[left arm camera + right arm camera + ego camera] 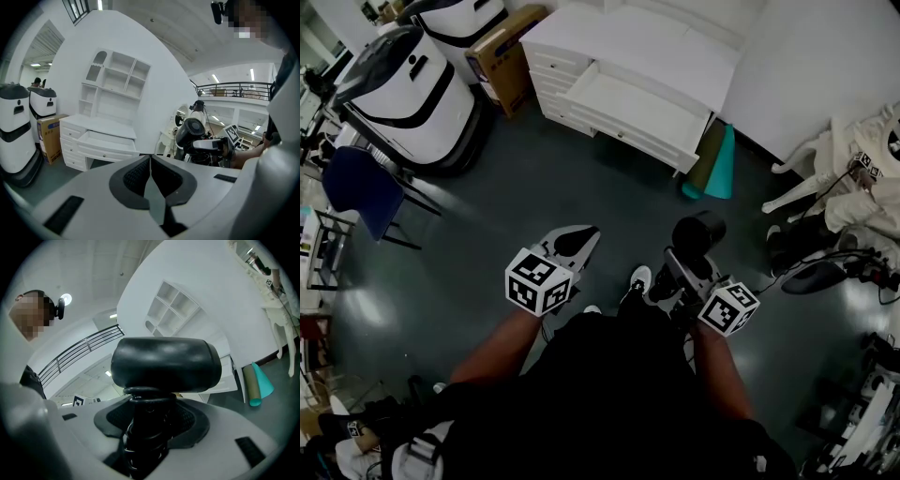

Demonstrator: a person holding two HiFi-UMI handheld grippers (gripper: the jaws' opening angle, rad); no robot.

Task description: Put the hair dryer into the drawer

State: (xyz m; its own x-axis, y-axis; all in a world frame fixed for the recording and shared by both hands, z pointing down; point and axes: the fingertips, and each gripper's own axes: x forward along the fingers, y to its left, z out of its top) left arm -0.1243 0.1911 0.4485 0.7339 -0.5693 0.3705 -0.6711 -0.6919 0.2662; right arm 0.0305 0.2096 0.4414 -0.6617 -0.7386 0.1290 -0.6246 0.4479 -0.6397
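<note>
My right gripper (pixel 678 270) is shut on the handle of a black hair dryer (pixel 697 231), whose barrel stands above the jaws; in the right gripper view the hair dryer (pixel 165 363) fills the middle, its cord coiled around the handle. My left gripper (pixel 572 242) is shut with nothing between its jaws, which meet in the left gripper view (pixel 151 169). The white dresser (pixel 630 47) stands ahead across the dark floor with its wide drawer (pixel 639 111) pulled open. From the left gripper view the open drawer (pixel 107 140) and the hair dryer (pixel 193 129) both show.
Two white robot bases (pixel 408 89) and a cardboard box (pixel 508 56) stand left of the dresser. A blue chair (pixel 364 192) is at far left. A teal roll (pixel 720 164) leans by the dresser's right end. White chair and cables (pixel 825 234) lie at right.
</note>
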